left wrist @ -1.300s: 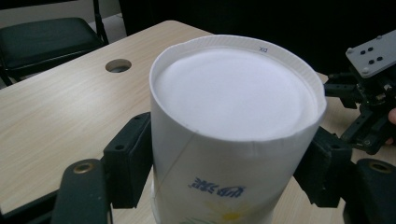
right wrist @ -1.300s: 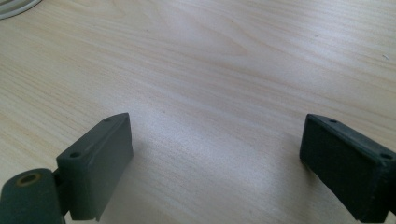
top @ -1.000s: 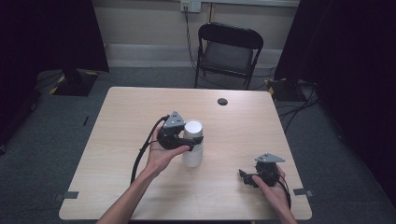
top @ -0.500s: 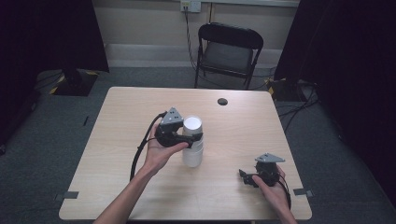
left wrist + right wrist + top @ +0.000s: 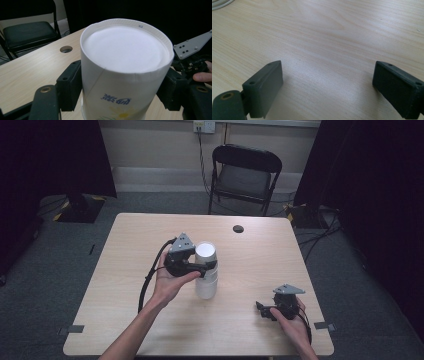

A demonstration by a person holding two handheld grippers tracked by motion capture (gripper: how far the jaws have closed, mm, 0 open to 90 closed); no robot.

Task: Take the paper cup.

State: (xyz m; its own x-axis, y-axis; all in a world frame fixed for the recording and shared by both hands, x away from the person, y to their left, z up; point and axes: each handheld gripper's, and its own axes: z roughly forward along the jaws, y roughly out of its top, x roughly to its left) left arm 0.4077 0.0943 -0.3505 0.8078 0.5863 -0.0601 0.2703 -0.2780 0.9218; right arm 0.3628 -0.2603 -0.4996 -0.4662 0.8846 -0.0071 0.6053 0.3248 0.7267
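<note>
A tall white paper cup (image 5: 206,272) stands bottom up near the middle of the wooden table (image 5: 260,255). It carries blue print and a yellow flower on its side. My left gripper (image 5: 207,267) is shut on its upper part, a black jaw pressing on each side. In the left gripper view the cup (image 5: 125,65) sits between the two jaws of the left gripper (image 5: 122,93). My right gripper (image 5: 261,310) rests low at the table's front right, open. In the right gripper view the right gripper (image 5: 324,85) has bare wood between its jaws.
A round cable hole (image 5: 238,228) lies in the table's far side, also in the left gripper view (image 5: 66,49). A black folding chair (image 5: 245,175) stands behind the table. A black cable (image 5: 148,280) loops from the left gripper. The right gripper's grey plate (image 5: 192,46) shows beyond the cup.
The left gripper and the cup's top have shifted slightly up and away from me. The right gripper has stayed where it was.
</note>
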